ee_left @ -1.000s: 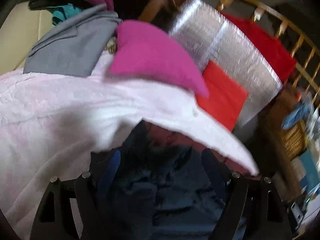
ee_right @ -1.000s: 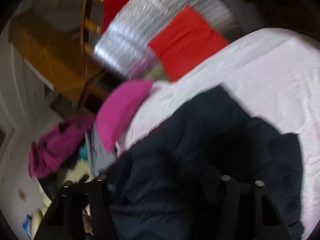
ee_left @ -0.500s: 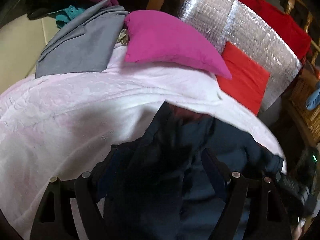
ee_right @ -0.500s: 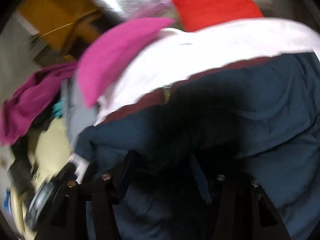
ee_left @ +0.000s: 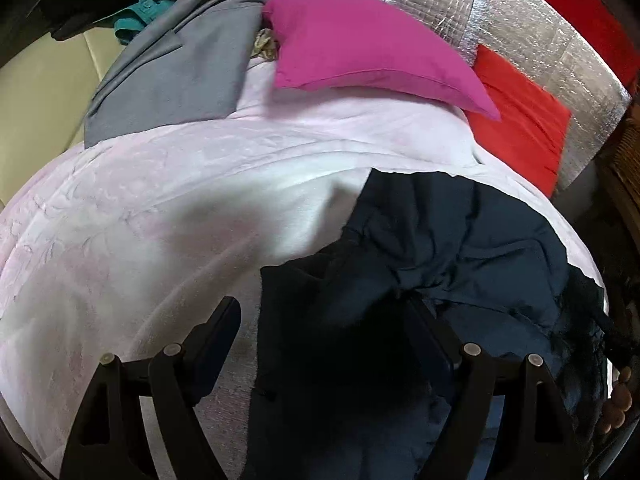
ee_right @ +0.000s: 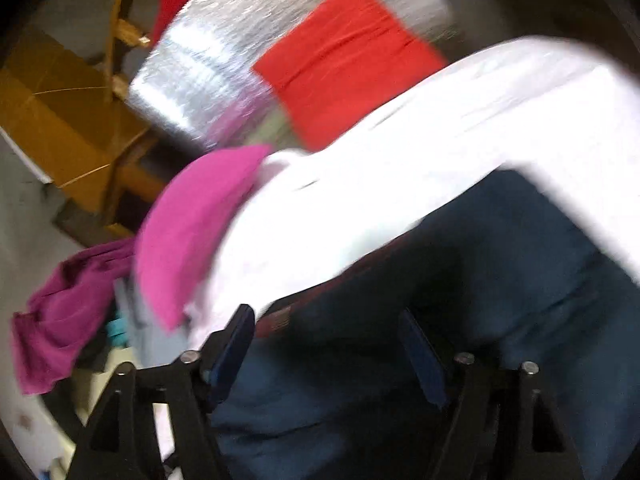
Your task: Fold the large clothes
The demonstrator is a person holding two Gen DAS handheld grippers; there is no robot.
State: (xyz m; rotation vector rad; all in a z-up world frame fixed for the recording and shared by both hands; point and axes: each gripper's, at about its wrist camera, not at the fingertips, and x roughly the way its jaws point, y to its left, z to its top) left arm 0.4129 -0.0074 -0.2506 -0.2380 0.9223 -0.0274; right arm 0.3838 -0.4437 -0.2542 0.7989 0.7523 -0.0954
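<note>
A large dark navy jacket [ee_left: 452,248] lies crumpled on a pale pink bed cover [ee_left: 180,200]. My left gripper [ee_left: 324,320] is open just above the cover, its jaws wide apart, with the jacket's near edge between them and over the right finger. In the right wrist view, which is blurred, the jacket [ee_right: 500,300] fills the lower right, with a maroon lining strip along its edge. My right gripper [ee_right: 326,332] is open with jacket cloth lying between its fingers.
A magenta pillow [ee_left: 360,44], a red cushion [ee_left: 524,116] and a silver foil-covered board [ee_left: 520,32] sit at the bed's far end. A grey garment [ee_left: 180,68] and a magenta one [ee_right: 60,316] lie at the left. A wooden chair [ee_right: 80,120] stands beyond.
Both grippers have swung across the bed. The jacket has dropped onto the cover and now lies lower and to the right in the left view. Both grippers remain open.
</note>
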